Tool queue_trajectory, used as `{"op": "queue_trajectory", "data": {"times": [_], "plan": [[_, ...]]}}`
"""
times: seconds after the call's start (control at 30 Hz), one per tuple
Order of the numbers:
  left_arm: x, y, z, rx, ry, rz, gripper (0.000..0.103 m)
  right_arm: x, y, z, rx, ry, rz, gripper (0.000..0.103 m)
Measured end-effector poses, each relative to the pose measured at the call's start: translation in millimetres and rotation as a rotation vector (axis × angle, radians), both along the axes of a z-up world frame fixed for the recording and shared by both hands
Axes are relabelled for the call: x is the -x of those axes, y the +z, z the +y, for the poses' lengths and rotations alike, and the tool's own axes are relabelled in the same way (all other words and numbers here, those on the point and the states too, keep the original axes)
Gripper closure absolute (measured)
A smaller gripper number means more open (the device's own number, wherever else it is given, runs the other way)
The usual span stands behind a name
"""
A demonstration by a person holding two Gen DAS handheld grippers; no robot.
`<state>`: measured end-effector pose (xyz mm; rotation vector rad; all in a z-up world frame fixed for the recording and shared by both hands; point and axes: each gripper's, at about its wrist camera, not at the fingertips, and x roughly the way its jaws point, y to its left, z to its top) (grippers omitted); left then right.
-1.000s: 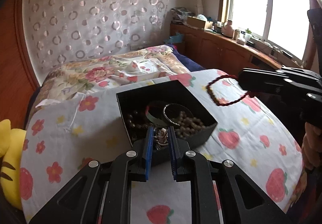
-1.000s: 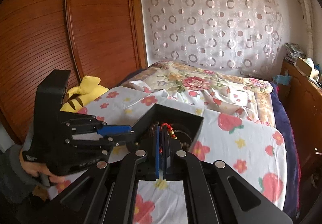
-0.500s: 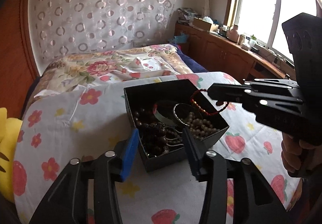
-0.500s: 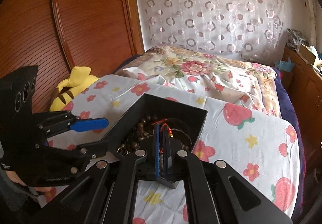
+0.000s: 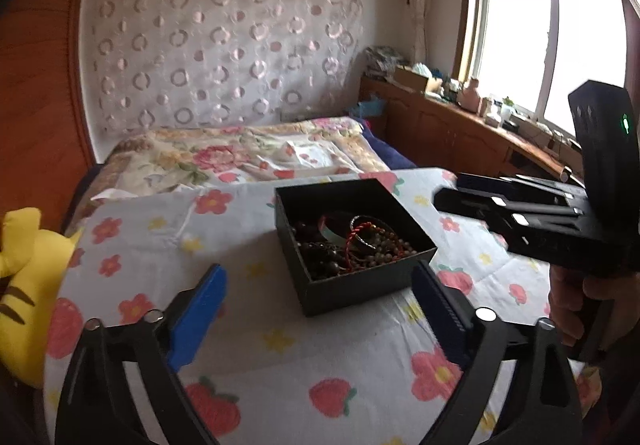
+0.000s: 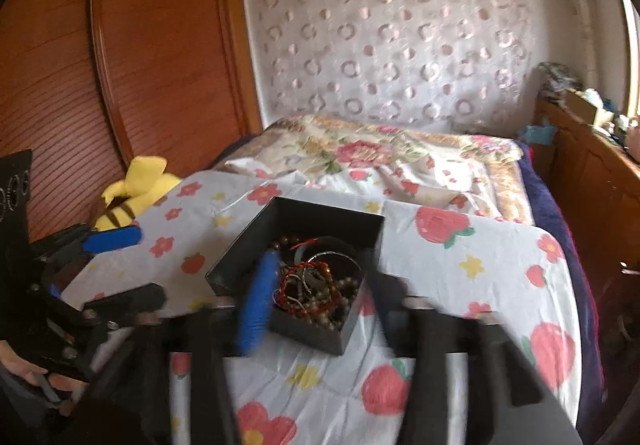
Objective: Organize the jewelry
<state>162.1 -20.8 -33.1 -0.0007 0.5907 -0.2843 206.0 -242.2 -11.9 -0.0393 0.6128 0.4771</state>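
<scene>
One black box [image 5: 352, 245] sits on the strawberry-print sheet [image 5: 280, 345] over the near end of the bed, and the jewelry lies heaped inside it: brown bead strings [image 5: 384, 249], a red cord bracelet [image 5: 354, 241] on top, and a pale green bangle [image 5: 330, 231] toward the far side. The right wrist view looks down into the box [image 6: 312, 329] from its near corner and shows a silver bangle [image 6: 332, 257] and the red cord [image 6: 304, 277] tangled among beads; the left wrist view sees the box from farther back, with its whole outline clear.

Only the left view shows the window [image 5: 552, 57] and the cluttered wooden counter [image 5: 460, 121] on the right. Only the right view shows the wooden wardrobe doors [image 6: 120, 65] on the left. Both catch one yellow plush toy [image 6: 136, 193] beside the sheet's left edge.

There are two tools. The left tool [image 5: 320, 309] has just been opening; its blue pads [image 5: 198, 319] now stand spread wide with nothing between them, short of the box. The right tool [image 6: 320, 293], blurred, has also just been opening; its jaws stand apart on either side of the box's near corner, the red cord lying loose in the box and no longer pinched. In the left view the right tool [image 5: 452, 189] hangs above the sheet just right of the box, a hand [image 5: 576, 309] on its grip.
</scene>
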Motion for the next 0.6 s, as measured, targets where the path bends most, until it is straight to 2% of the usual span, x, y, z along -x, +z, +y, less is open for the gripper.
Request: {"op": "queue_trajectory", "data": {"times": [0.1, 0.17, 0.23, 0.4, 0.6], "plan": [[18.9, 8.7, 5.7, -0.021, 0.033, -0.044, 0.008, 23.6, 1.7, -4.6, -0.006, -0.037, -0.038, 0.026], [26.6, 13.5, 8.6, -0.038, 0.054, -0.061, 0.008, 39.9, 4.1, -8.7, -0.021, -0.062, -0.062, 0.010], [35.3, 17.7, 11.0, -0.052, 0.072, -0.075, 0.008, 56.1, 6.2, -13.4, -0.032, -0.092, -0.090, 0.004], [56.5, 24.7, 18.2, -0.059, 0.133, -0.097, 0.007, 87.7, 10.2, -23.5, -0.059, -0.173, -0.117, 0.002], [81.0, 25.9, 21.6, -0.062, 0.166, -0.111, 0.007, 118.6, 0.8, -30.6, -0.045, -0.242, -0.125, 0.002]]}}
